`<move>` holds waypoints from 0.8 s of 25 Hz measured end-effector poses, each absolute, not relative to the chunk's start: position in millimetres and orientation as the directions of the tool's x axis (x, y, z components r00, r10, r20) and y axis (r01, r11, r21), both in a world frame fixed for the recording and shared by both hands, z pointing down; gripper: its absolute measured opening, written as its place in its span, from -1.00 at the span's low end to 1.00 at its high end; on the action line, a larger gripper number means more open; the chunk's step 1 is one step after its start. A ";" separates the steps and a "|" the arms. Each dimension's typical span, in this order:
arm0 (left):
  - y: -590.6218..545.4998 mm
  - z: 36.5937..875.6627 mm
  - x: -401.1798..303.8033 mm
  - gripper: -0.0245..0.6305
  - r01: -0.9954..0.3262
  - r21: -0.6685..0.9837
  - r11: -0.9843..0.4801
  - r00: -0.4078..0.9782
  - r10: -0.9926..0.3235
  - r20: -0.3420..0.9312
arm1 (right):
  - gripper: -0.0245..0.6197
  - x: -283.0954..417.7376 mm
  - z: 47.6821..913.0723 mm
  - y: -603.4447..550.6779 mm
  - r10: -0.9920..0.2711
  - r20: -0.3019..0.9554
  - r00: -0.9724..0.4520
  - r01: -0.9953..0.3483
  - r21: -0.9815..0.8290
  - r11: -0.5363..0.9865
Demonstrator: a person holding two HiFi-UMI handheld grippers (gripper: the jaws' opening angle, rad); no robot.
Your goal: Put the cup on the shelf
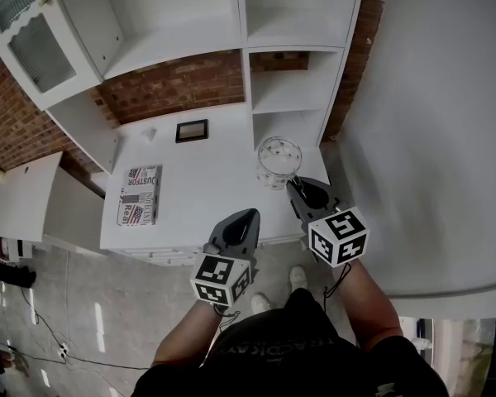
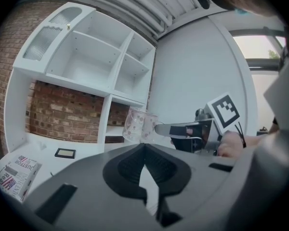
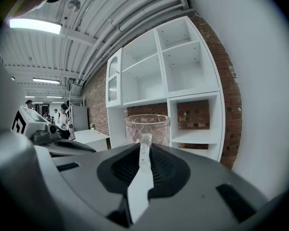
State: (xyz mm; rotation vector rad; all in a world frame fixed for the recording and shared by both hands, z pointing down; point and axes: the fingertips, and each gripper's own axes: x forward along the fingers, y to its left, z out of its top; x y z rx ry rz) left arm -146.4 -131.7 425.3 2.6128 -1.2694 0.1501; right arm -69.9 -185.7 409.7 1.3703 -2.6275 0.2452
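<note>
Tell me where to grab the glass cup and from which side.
Take the handle, from the side away from the shelves. The glass cup is upright with its handle pointing back toward the person, a thin part that suits the jaws better than the round wall. The right gripper is shut on it now.

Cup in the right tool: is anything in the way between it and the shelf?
Nothing visible is in the way. The right tool is shut on the cup by its handle, and the white shelf just beyond it looks bare.
</note>
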 end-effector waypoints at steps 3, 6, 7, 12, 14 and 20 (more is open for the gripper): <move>-143.6 424.6 -141.1 -0.91 -0.785 0.159 -0.598 0.619 -0.761 0.193 | -0.80 -65.3 408.1 -201.7 -0.796 0.219 -0.564 -0.823 -0.064 0.565; -160.4 421.7 -133.1 -0.91 -0.788 0.151 -0.596 0.615 -0.765 0.189 | -0.80 -58.6 406.4 -221.5 -0.795 0.217 -0.567 -0.820 -0.062 0.569; -166.4 420.7 -130.2 -0.91 -0.790 0.149 -0.595 0.614 -0.767 0.188 | -0.80 -56.2 406.2 -228.5 -0.794 0.217 -0.569 -0.819 -0.061 0.570; -202.6 418.6 -115.1 -0.91 -0.801 0.145 -0.581 0.599 -0.780 0.180 | -0.80 -42.1 407.3 -267.3 -0.783 0.221 -0.582 -0.810 -0.062 0.584; -218.2 418.5 -107.6 -0.91 -0.805 0.148 -0.575 0.593 -0.785 0.178 | -0.80 -35.3 408.1 -282.9 -0.776 0.225 -0.589 -0.803 -0.061 0.592; -260.4 420.6 -84.7 -0.91 -0.810 0.150 -0.567 0.587 -0.791 0.173 | -0.80 -15.5 412.2 -329.0 -0.767 0.231 -0.598 -0.795 -0.050 0.605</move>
